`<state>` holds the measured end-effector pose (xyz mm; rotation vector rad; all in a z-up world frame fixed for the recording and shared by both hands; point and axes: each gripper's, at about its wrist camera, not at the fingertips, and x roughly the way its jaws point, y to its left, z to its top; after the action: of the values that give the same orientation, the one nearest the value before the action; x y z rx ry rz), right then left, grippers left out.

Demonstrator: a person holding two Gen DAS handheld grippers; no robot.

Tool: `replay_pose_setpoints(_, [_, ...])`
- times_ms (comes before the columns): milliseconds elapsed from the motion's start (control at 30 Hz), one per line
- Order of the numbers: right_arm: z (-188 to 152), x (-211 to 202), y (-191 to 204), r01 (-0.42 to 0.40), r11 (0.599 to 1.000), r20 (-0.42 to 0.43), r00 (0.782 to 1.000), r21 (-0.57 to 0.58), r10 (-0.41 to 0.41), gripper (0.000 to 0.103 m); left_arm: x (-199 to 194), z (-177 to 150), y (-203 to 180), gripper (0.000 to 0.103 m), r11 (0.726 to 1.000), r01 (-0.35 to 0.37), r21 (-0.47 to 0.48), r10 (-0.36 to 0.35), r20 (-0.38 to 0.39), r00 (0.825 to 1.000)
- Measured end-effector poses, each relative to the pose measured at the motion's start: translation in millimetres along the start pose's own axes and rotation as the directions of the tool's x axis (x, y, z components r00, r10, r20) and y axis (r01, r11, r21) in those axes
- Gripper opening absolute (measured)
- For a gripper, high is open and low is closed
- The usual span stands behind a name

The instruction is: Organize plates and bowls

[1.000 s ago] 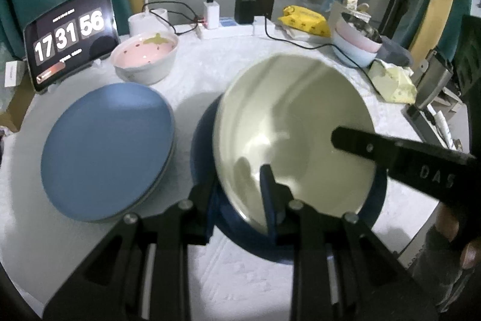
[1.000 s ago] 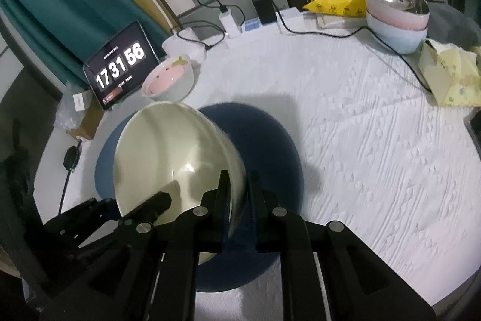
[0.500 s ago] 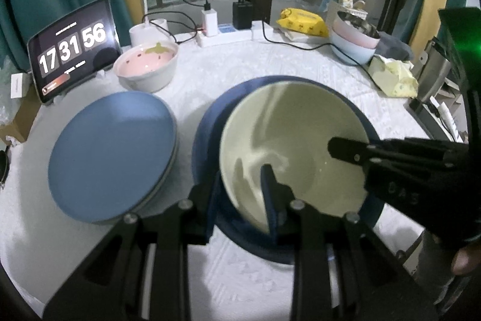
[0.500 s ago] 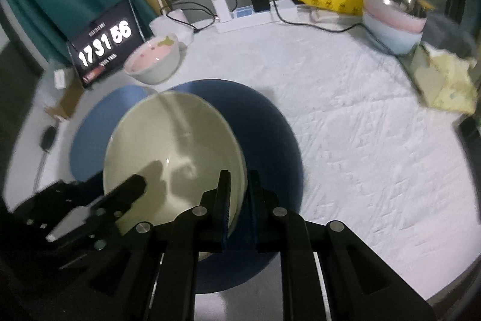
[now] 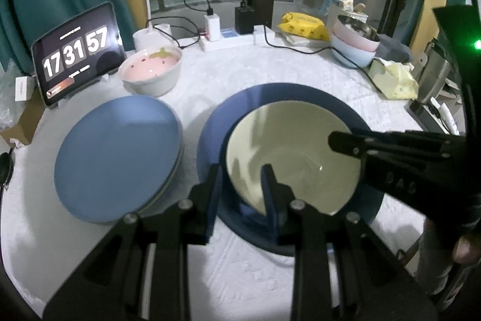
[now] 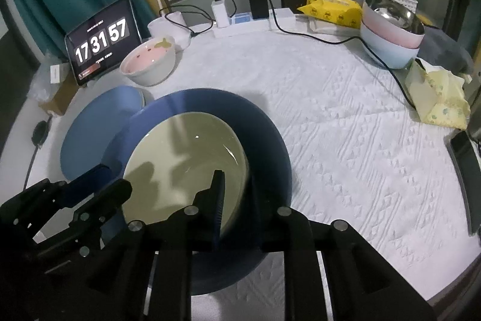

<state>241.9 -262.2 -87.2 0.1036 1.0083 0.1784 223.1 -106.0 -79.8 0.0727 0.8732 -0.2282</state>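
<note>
We note the cream bowl (image 6: 183, 161) at lower centre on the dark blue plate (image 6: 264, 134); right gripper (image 6: 237, 200) opening astride its rim, left gripper (image 5: 240, 191) clamped on it.

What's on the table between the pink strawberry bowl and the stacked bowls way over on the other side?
Between the strawberry bowl and the stacked bowls, only bare white tablecloth; the right wrist view shows it.
</note>
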Motion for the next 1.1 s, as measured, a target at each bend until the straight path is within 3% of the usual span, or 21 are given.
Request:
replay_pose_setpoints(367, [18,-30,4,0.014,0.999,0.093,0.996,-0.036,-0.011,0.022,-20,12,12,0.029,1.0,-0.001,-0.029,0.004,0.079,0.997])
replay_pose_setpoints(500, [22,-34,8,0.017,0.999,0.107,0.994,-0.05,-0.012,0.023,-27,17,20,0.031,0.999,-0.014,-0.037,0.018,0.118,0.993])
replay_pose_setpoints(567, [22,-36,11,0.015,0.998,0.116,0.993,-0.056,-0.009,0.032,-30,19,25,0.032,0.999,-0.027,-0.038,0.032,0.139,0.99])
replay_pose_setpoints(633, [24,-36,15,0.017,0.998,0.12,0.993,-0.068,-0.008,0.034,-32,20,30,0.033,0.998,-0.036,-0.043,0.042,0.155,0.987])
replay_pose_setpoints(1100, [44,-30,46,0.022,0.991,0.132,0.991,-0.131,-0.005,0.035,-39,32,74,0.036,0.994,-0.061,-0.093,0.079,0.203,0.976])
